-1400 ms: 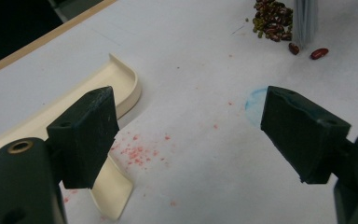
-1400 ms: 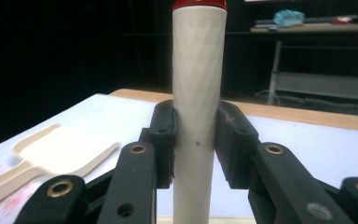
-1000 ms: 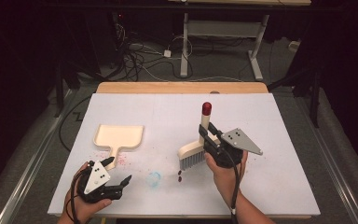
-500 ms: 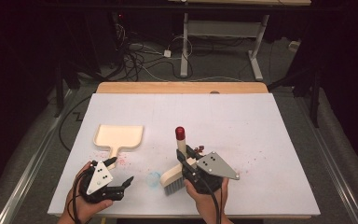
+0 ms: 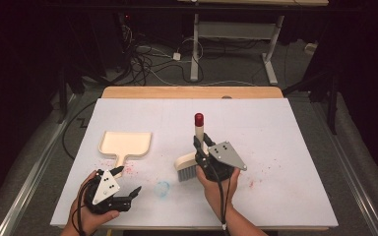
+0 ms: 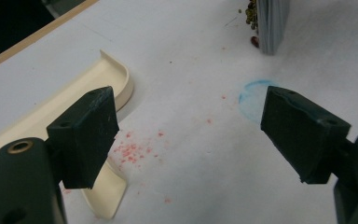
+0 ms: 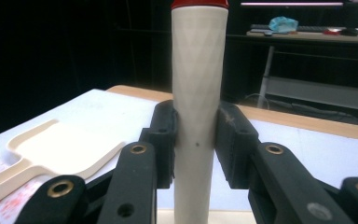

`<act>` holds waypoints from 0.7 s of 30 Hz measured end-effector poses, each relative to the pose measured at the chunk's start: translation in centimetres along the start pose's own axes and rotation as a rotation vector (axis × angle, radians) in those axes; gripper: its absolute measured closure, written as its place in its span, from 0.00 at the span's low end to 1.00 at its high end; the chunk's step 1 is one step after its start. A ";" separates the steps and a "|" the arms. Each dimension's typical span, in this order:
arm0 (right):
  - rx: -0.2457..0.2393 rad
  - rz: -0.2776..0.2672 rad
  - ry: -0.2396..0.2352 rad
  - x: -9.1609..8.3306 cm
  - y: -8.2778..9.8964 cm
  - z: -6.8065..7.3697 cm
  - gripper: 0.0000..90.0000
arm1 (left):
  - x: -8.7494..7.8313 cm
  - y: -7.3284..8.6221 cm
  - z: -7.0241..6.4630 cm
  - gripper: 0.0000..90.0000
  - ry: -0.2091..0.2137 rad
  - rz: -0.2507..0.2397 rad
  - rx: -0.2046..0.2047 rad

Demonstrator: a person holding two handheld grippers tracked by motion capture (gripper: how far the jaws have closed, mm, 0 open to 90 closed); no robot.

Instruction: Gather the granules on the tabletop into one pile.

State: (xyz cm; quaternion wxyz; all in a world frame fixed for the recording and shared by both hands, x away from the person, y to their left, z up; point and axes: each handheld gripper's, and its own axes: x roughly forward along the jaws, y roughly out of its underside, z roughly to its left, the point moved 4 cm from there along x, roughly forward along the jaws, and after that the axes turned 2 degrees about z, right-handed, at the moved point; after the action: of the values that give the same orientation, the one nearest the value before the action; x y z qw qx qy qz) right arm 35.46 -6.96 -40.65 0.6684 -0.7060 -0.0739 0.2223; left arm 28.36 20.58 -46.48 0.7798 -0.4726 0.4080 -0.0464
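While the left gripper [image 5: 128, 194] waited with its jaws wide and holding nothing near the dustpan [image 5: 125, 145], the right gripper [image 5: 203, 147] stayed clamped on the upright handle of the brush [image 5: 192, 160]. Half a second earlier the brush stood nearer the front edge, close to the blue circle [image 5: 162, 187]; it had since swung back to the right and farther off, bristles down on the white table [image 5: 295, 128]. Dark crumbs [image 6: 251, 11] lay by the bristles, so this looked like a reset between strokes, with red specks [image 5: 133, 169] near the pan yet to be gathered.
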 end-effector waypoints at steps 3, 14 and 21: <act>0.008 0.002 0.005 0.1 -0.2 -0.6 0.78 | -0.1 0.1 0.1 0.20 -0.001 0.001 -0.004; -0.086 -0.006 -0.188 -2.0 -3.2 -5.1 0.78 | -0.3 0.1 0.0 0.20 -0.012 0.003 -0.006; -0.095 0.021 -0.266 -1.1 -3.9 -10.4 0.78 | -0.3 0.1 0.3 0.20 -0.027 0.004 -0.016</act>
State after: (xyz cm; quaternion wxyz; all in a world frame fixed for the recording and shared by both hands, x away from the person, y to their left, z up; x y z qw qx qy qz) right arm 39.56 -16.49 -36.56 0.6160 -0.7019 -0.1651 0.3172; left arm 28.35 21.02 -46.33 0.7815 -0.4786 0.3987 -0.0350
